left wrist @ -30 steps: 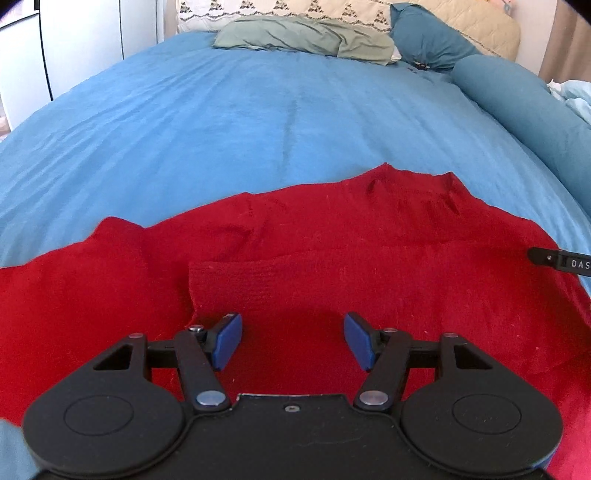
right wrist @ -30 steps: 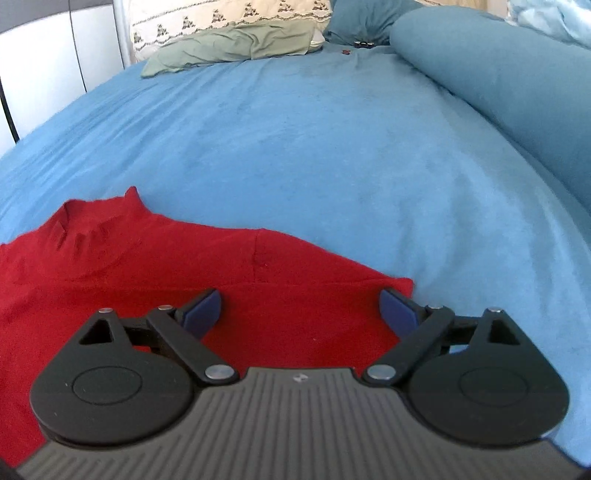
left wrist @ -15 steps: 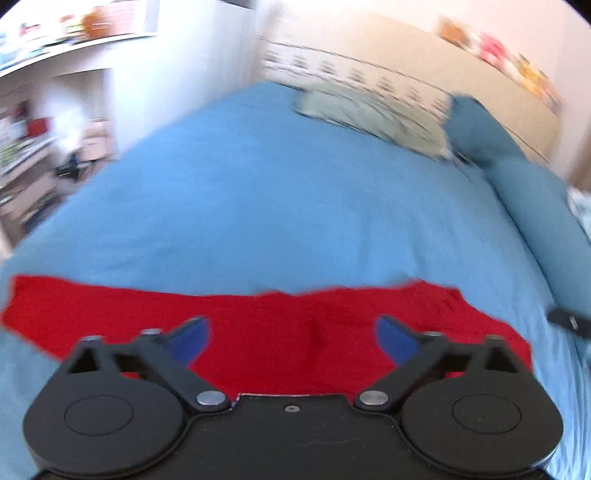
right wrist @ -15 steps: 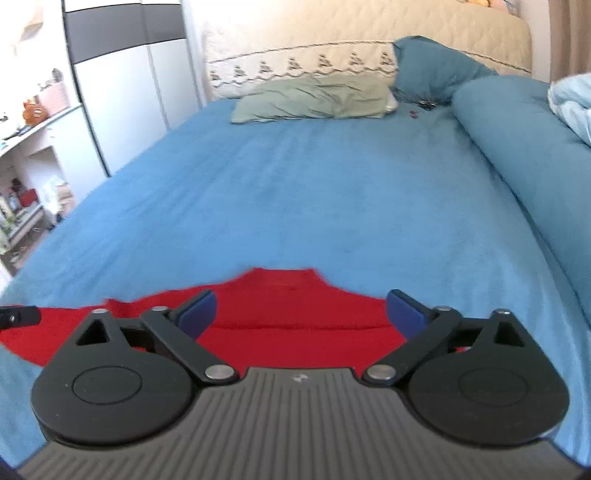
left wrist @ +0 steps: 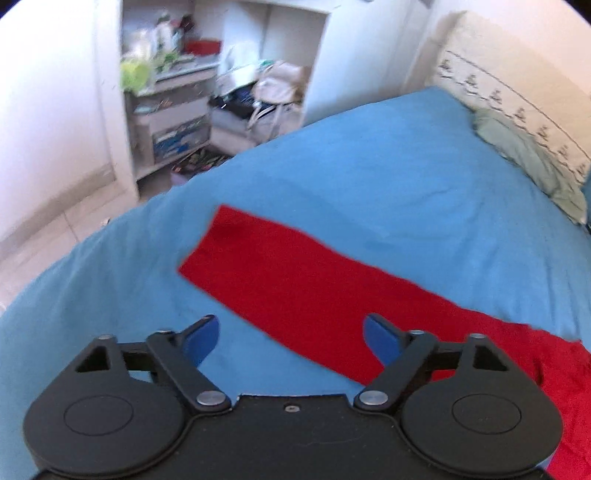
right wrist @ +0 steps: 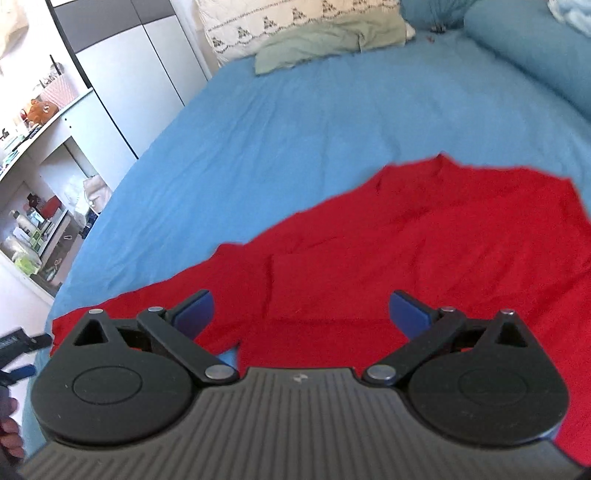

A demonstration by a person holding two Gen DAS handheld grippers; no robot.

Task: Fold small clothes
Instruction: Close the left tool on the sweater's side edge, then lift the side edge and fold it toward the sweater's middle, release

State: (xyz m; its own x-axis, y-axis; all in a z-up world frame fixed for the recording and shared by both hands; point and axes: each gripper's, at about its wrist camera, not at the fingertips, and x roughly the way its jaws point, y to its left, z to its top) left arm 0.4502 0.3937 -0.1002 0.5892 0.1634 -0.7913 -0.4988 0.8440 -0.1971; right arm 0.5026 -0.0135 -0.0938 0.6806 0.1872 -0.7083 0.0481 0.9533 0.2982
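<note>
A red long-sleeved sweater (right wrist: 424, 236) lies flat on the blue bed sheet (right wrist: 295, 122), neck toward the pillows. Its left sleeve (left wrist: 280, 273) stretches straight out toward the bed's edge. My left gripper (left wrist: 291, 339) hovers above the sleeve's near edge, apart from the cloth. Its jaws are wide and closing, and the pads hold nothing. My right gripper (right wrist: 301, 312) hangs open over the sweater's body, empty. In the right wrist view the left gripper (right wrist: 18, 343) shows at the left edge beside the sleeve's cuff.
Cluttered white shelves (left wrist: 177, 96) and a wardrobe (right wrist: 122, 70) stand past the bed's left edge, with bare floor (left wrist: 44, 236) below. A green pillow (right wrist: 325, 40) and a patterned pillow (right wrist: 280, 22) lie at the head. A rolled blue duvet (right wrist: 535, 48) runs along the right side.
Both grippers have lifted and swung left. The left one left the sweater's body and now hangs over the stretched-out sleeve with wider jaws. The right one now looks down on the whole body.
</note>
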